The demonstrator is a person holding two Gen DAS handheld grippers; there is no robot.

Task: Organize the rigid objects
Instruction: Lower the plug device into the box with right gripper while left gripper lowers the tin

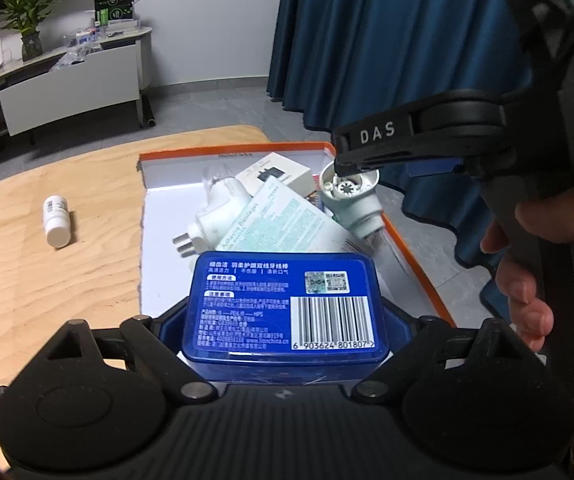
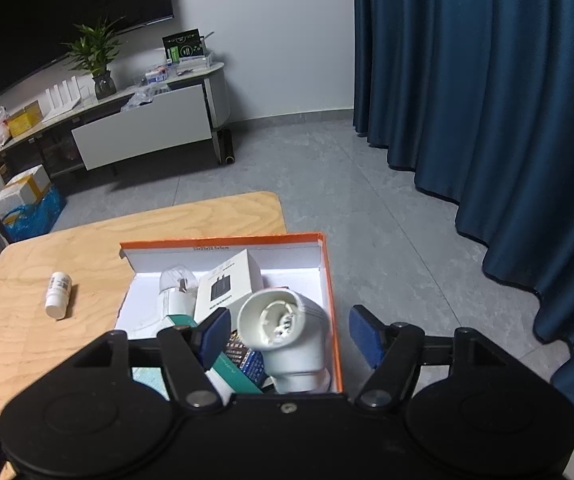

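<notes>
The left gripper (image 1: pixel 285 316) tilts downward over the near end of the orange-rimmed box (image 1: pixel 419 264), its jaws set wide and clamped on the two sides of a blue plastic case (image 1: pixel 285 304) whose barcode label faces up; the pads themselves are mostly hidden behind the case's edges. The right gripper (image 2: pixel 291 336) also slopes down, at the box's right wall (image 2: pixel 333 280), with its jaws apart around a pale mint cylindrical device (image 2: pixel 287 332) that leans inside the box; neither blue pad touches it, and the right-hand pad hangs outside the box over the floor. In the left wrist view a hand (image 1: pixel 527 276) wraps the right gripper's handle, fingers curled (the rest of the arm is cut off by the frame). Inside the box lie a white plug adapter (image 1: pixel 215 216), a pale green bandage packet (image 1: pixel 283 220) and a white charger carton (image 2: pixel 229 284), heaped so that what sits beneath them cannot be made out. A small white bottle (image 2: pixel 59 294) lies on its side on the wooden table (image 2: pixel 47 352), well apart from the box, with bare tabletop around it. The box's right side is close to the table's edge, beyond which the grey floor (image 2: pixel 387 208) runs to the blue curtain (image 2: pixel 487 80).
</notes>
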